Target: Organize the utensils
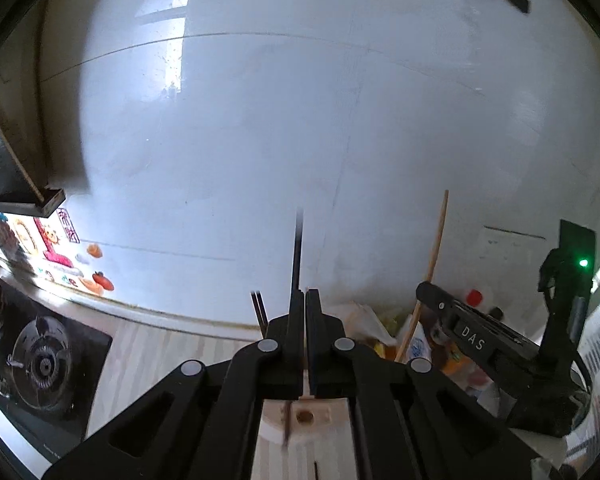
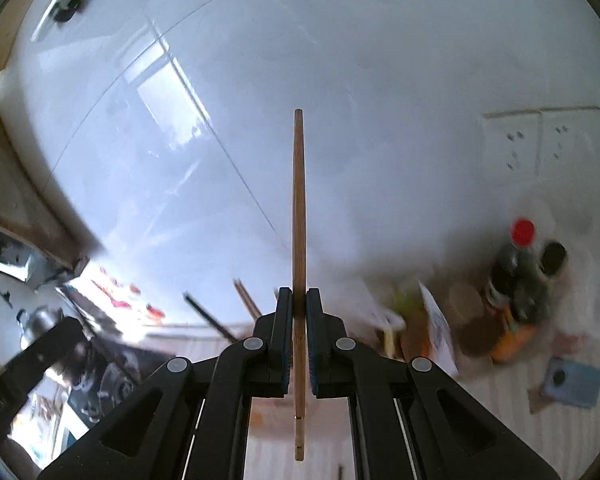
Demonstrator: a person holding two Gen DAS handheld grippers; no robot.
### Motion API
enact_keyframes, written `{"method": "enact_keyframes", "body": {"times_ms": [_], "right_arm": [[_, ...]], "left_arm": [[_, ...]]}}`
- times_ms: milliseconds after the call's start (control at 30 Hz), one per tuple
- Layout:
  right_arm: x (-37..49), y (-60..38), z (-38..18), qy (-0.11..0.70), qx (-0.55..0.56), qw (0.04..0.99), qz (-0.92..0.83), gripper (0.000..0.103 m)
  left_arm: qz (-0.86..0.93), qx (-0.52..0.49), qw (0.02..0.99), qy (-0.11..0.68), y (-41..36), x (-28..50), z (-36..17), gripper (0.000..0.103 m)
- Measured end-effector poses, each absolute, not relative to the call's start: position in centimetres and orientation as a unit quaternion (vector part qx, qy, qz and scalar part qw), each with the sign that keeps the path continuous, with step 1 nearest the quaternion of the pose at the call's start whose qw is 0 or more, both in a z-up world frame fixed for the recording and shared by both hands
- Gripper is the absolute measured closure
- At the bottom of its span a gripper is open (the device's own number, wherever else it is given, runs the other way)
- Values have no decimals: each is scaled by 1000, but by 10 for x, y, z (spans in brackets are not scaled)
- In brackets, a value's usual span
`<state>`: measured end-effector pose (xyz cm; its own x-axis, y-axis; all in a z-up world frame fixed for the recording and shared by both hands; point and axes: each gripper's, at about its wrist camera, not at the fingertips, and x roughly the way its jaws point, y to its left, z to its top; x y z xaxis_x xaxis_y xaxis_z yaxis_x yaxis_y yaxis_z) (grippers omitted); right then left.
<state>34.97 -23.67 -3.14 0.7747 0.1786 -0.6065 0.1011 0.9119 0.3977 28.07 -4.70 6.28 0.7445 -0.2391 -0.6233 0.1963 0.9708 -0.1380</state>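
Note:
My left gripper (image 1: 304,293) is shut on a thin black chopstick (image 1: 298,248) that points up toward the white wall. Two more dark chopsticks (image 1: 259,312) stick up just left of it. A wooden holder block (image 1: 304,416) lies below the jaws. My right gripper (image 2: 299,292) is shut on a long wooden chopstick (image 2: 299,216), held upright; it also shows in the left wrist view (image 1: 432,268) with the right gripper body (image 1: 480,340). In the right wrist view, a dark chopstick (image 2: 208,316) and a wooden pair (image 2: 246,298) stand to the left.
A gas stove (image 1: 40,364) sits at the left on the light wood counter (image 1: 160,356). Bottles with red and black caps (image 2: 520,280) and packets (image 1: 380,328) crowd the right. A blue phone-like thing (image 2: 572,380) lies at the right. Wall sockets (image 2: 536,140) are above.

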Motion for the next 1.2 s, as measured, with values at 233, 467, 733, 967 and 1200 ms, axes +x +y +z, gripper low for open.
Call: {"method": "enact_keyframes", "body": {"times_ms": [233, 467, 733, 967, 1200], "right_arm": [[394, -216, -44, 302, 202, 931, 21, 96], [409, -190, -71, 279, 146, 949, 24, 96], [383, -190, -55, 247, 140, 959, 23, 96], [316, -199, -27, 302, 131, 943, 36, 96], [272, -192, -150, 503, 147, 850, 44, 96]], "left_arm": [[-104, -39, 922, 370, -38, 319, 33, 102], [-38, -38, 925, 377, -12, 327, 13, 97], [49, -22, 921, 387, 40, 293, -20, 17], [88, 60, 872, 477, 81, 236, -106, 17], [70, 130, 792, 593, 102, 214, -224, 17]]}}
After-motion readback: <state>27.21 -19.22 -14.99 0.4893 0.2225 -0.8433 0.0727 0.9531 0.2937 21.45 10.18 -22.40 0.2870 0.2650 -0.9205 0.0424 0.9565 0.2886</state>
